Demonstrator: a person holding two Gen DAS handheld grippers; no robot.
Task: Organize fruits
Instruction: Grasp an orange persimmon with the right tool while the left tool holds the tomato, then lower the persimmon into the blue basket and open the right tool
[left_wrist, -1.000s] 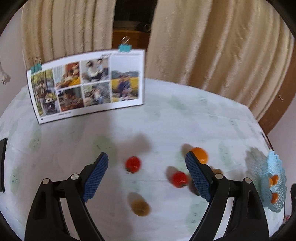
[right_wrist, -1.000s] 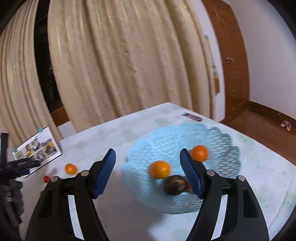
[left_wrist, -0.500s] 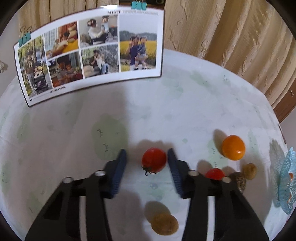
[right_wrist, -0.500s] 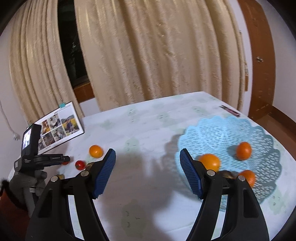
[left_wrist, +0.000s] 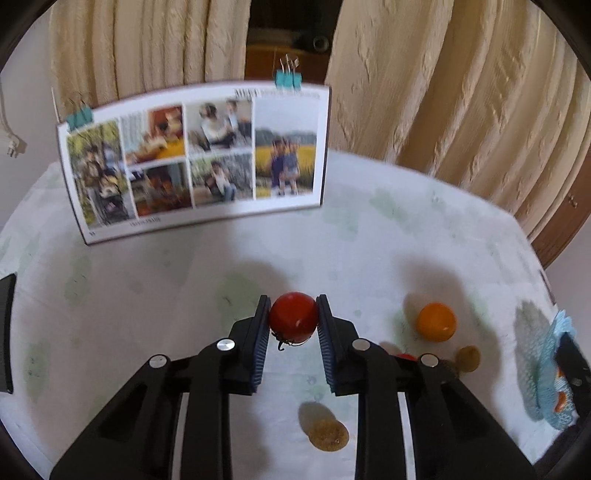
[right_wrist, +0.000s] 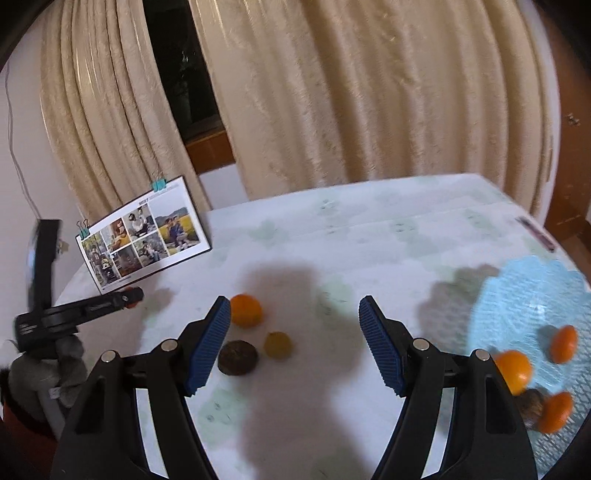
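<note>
Left wrist view: the left gripper (left_wrist: 293, 321) is clamped on a red tomato (left_wrist: 293, 316). The photo board (left_wrist: 195, 158) behind is too blurred to read. An orange (left_wrist: 436, 321) and two brownish fruits lie on the tablecloth (left_wrist: 388, 240).

Right wrist view: the right gripper (right_wrist: 295, 325) is spread wide, holding nothing. Three oranges sit in the blue basket (right_wrist: 528, 295); one orange and two darker fruits lie between the fingers.
</note>
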